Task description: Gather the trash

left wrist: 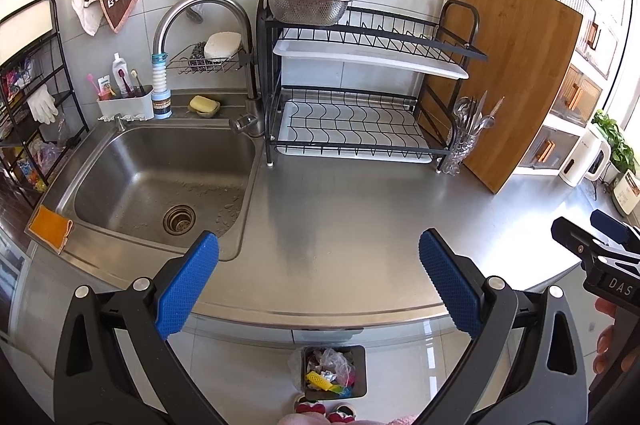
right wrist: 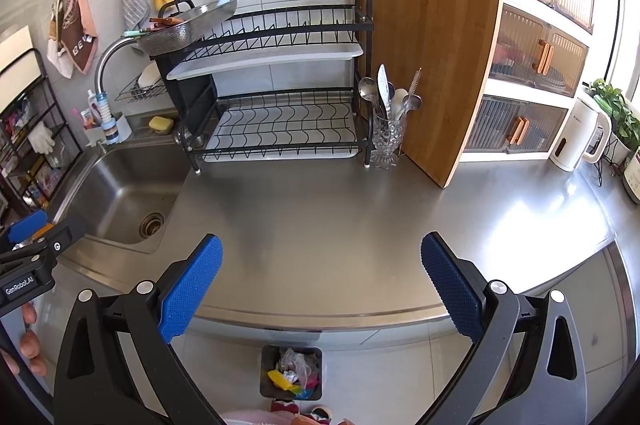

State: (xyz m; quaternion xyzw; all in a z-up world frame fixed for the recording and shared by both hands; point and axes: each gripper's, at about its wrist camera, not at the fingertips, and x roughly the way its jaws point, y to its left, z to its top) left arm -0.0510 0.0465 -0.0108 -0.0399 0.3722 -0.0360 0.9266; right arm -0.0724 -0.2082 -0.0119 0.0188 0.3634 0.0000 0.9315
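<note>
A small grey trash bin stands on the floor below the counter's front edge, holding crumpled plastic, a yellow net and other coloured scraps. My left gripper hovers open above the counter edge, nothing between its blue pads. My right gripper is also open and empty, held beside it. Each gripper shows at the edge of the other's view: the right gripper and the left gripper.
The steel counter carries a black dish rack, a glass of cutlery, a leaning wooden cutting board and a white kettle. A sink lies at the left, an orange cloth on its rim.
</note>
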